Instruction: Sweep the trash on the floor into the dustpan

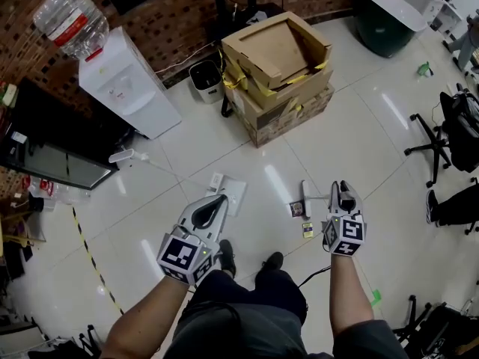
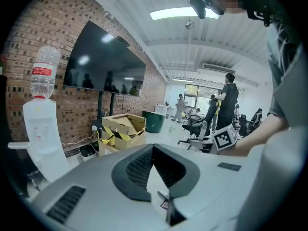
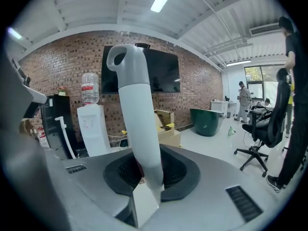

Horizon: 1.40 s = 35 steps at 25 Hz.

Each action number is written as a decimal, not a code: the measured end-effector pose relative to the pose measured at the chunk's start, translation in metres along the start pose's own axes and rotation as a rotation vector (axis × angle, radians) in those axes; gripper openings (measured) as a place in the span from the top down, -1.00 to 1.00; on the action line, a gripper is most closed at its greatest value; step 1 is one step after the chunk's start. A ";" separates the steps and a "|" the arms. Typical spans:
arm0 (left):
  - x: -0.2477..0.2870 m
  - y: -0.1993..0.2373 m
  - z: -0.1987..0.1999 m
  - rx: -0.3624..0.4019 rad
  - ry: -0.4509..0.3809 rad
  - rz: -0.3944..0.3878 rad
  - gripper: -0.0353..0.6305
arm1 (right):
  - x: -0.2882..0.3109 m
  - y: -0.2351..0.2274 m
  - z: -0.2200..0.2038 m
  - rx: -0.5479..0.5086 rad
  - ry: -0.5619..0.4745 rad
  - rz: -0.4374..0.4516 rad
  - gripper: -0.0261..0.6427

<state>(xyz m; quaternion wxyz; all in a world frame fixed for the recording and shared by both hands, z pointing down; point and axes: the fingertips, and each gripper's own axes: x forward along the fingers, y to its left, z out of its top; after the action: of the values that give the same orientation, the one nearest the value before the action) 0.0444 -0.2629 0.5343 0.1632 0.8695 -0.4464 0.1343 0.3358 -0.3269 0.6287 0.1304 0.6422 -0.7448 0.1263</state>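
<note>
My right gripper (image 1: 343, 191) (image 3: 144, 174) is shut on a grey broom handle (image 3: 136, 114) that stands up between its jaws. The broom's lower end (image 1: 305, 196) reaches the floor just left of that gripper. Two small bits of trash lie there: a dark packet (image 1: 297, 209) and a yellow one (image 1: 307, 230). A white dustpan (image 1: 232, 194) rests on the floor ahead of my left gripper (image 1: 221, 200) (image 2: 152, 149), and its long white handle (image 1: 124, 155) rises to the left. The left gripper's fingertips meet with nothing held.
Stacked cardboard boxes (image 1: 277, 66) stand ahead, with a small bin (image 1: 204, 81) and a water dispenser (image 1: 123, 81) to their left. Office chairs (image 1: 434, 137) and a dark green bin (image 1: 385, 21) are on the right. Black-and-yellow tape (image 1: 90, 253) runs along the floor at left.
</note>
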 end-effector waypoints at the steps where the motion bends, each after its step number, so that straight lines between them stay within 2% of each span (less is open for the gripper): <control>1: -0.006 0.009 0.002 0.001 -0.006 0.005 0.87 | 0.003 0.011 0.001 0.001 0.004 0.007 0.70; 7: -0.049 0.062 -0.001 -0.006 -0.036 0.031 0.87 | 0.015 0.078 0.000 0.008 0.026 0.026 0.70; 13: -0.088 0.105 -0.015 -0.009 -0.027 0.049 0.87 | 0.030 0.147 0.004 0.034 0.058 0.009 0.70; 24: -0.144 0.168 -0.045 -0.072 -0.029 0.083 0.87 | 0.049 0.281 0.000 -0.031 0.126 0.082 0.69; 27: -0.159 0.183 -0.046 -0.098 -0.039 0.083 0.87 | 0.052 0.314 -0.002 -0.016 0.162 0.062 0.68; 32: -0.183 0.205 -0.045 -0.109 -0.062 0.079 0.87 | 0.064 0.351 0.004 0.056 0.195 -0.020 0.68; 35: -0.196 0.220 -0.047 -0.118 -0.073 0.094 0.87 | 0.071 0.373 0.008 0.067 0.199 -0.026 0.68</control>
<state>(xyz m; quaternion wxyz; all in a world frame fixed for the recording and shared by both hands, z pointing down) -0.2512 -0.2210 0.5385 0.1911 0.8409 -0.4994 0.0833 -0.0439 -0.3422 0.6385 0.1836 0.6403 -0.7150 0.2125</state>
